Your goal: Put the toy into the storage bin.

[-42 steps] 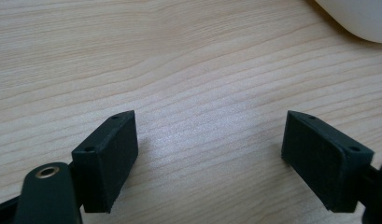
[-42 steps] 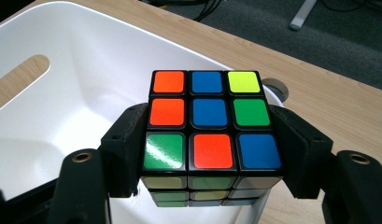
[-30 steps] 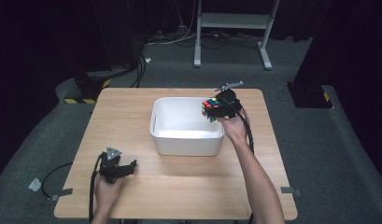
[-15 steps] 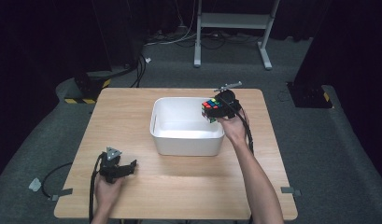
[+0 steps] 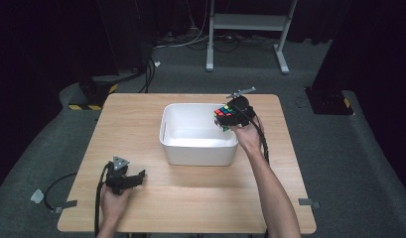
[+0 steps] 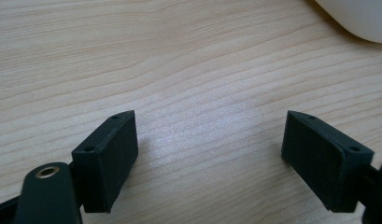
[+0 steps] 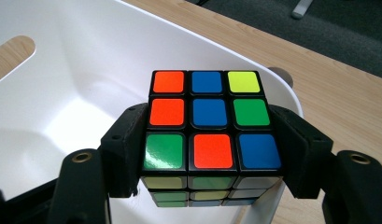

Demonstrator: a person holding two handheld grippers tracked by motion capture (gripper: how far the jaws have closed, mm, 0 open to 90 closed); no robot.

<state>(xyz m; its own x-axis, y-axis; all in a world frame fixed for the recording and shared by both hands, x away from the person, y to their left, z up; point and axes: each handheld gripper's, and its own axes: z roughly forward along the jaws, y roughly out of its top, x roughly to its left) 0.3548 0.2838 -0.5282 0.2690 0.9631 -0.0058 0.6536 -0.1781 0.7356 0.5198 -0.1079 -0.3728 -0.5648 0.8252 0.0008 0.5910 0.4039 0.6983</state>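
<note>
Your light wooden table stands on grey carpeted floor. A white rectangular plastic tub sits right on it, towards the far middle; around that you've got bare wood grain.

Wooden table on grey carpet; dark curtains, white stand.

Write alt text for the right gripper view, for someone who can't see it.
The right gripper clamps a scrambled puzzle cube between its two black jaws, held over the rim of a white tub. The tub sits on a wooden table.
</note>
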